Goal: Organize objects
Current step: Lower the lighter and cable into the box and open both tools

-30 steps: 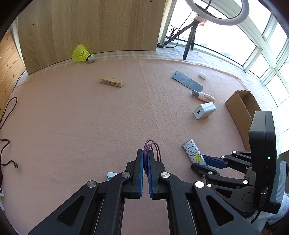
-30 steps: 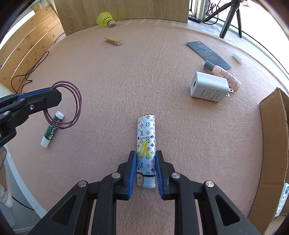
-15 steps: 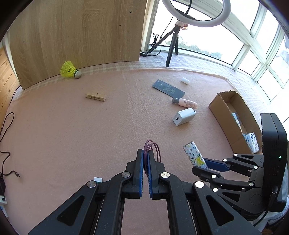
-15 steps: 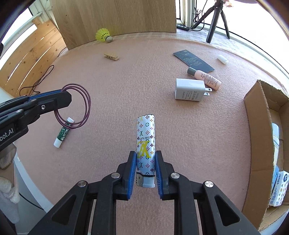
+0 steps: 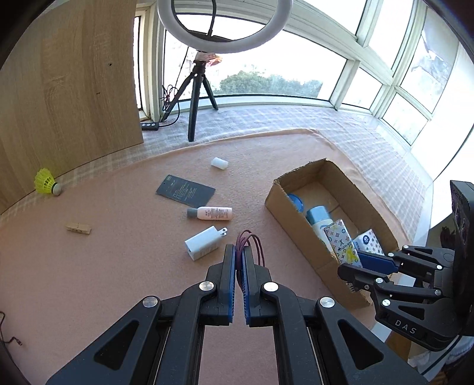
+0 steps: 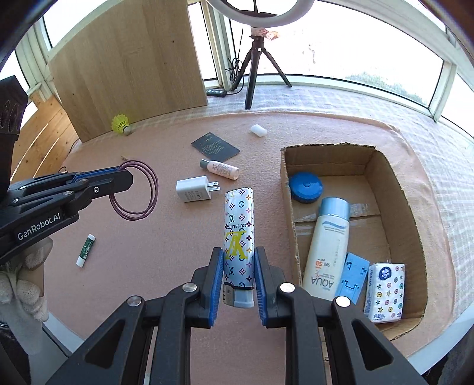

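Carry step: right gripper (image 6: 236, 277) clamped on lighter (image 6: 238, 234), left gripper (image 5: 239, 266) pinching hair ties (image 5: 251, 244) — both off mat. Next: over box (image 6: 388, 174), release.

Sunlit home window bay: pink blanket (image 5: 89, 281), ring light (image 5: 225, 26) on tripod, wood panelling (image 5: 65, 88).

Bright daylight floods in through the windows (image 5: 311, 71) from 12 to 2 o'clock, blowing them out white. Both views are sharp; fisheye bending and dark vignetting mark the edges.
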Action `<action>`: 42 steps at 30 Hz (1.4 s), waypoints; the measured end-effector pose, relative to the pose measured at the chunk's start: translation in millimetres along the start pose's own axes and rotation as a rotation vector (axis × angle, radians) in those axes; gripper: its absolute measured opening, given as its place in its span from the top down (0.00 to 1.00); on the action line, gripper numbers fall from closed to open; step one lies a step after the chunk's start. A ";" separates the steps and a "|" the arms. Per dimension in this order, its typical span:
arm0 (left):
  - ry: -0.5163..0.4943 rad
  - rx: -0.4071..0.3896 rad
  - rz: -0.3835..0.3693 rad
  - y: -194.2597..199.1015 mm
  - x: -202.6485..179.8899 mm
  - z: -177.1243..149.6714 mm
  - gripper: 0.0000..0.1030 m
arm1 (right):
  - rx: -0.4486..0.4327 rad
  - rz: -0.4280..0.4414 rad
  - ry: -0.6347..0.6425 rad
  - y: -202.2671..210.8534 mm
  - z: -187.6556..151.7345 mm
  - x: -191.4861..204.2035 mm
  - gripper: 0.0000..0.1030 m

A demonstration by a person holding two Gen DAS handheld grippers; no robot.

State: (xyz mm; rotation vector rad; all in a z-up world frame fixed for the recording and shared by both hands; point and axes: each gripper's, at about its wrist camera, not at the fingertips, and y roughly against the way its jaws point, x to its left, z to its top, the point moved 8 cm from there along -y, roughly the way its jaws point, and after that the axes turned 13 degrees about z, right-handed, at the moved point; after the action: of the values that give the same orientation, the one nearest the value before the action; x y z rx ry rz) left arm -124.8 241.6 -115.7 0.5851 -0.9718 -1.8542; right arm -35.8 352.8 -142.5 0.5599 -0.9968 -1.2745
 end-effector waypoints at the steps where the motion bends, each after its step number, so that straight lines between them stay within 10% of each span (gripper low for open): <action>1: -0.011 -0.004 -0.010 -2.0 -10.6 5.2 0.96 | -0.009 -0.014 -0.013 5.3 0.6 -11.0 0.82; 21: -0.156 0.020 -0.080 -67.9 -158.8 56.1 0.96 | -0.045 -0.106 -0.158 29.3 -3.5 -133.4 0.82; 28: -0.179 0.034 -0.080 -78.2 -167.0 58.8 0.93 | -0.030 -0.099 -0.148 24.0 -4.5 -136.7 0.80; 31: -0.168 0.032 -0.065 -77.4 -161.9 58.3 0.61 | -0.034 -0.113 -0.134 24.5 -4.3 -134.2 0.54; 42: -0.130 0.020 -0.027 -64.8 -125.6 52.2 0.60 | -0.049 -0.121 -0.127 22.7 2.7 -121.0 0.50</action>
State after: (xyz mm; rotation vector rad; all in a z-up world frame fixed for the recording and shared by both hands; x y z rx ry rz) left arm -139.2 389.5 -140.0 0.4966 -1.0740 -1.9274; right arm -24.1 474.3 -158.7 0.5126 -1.0458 -1.4526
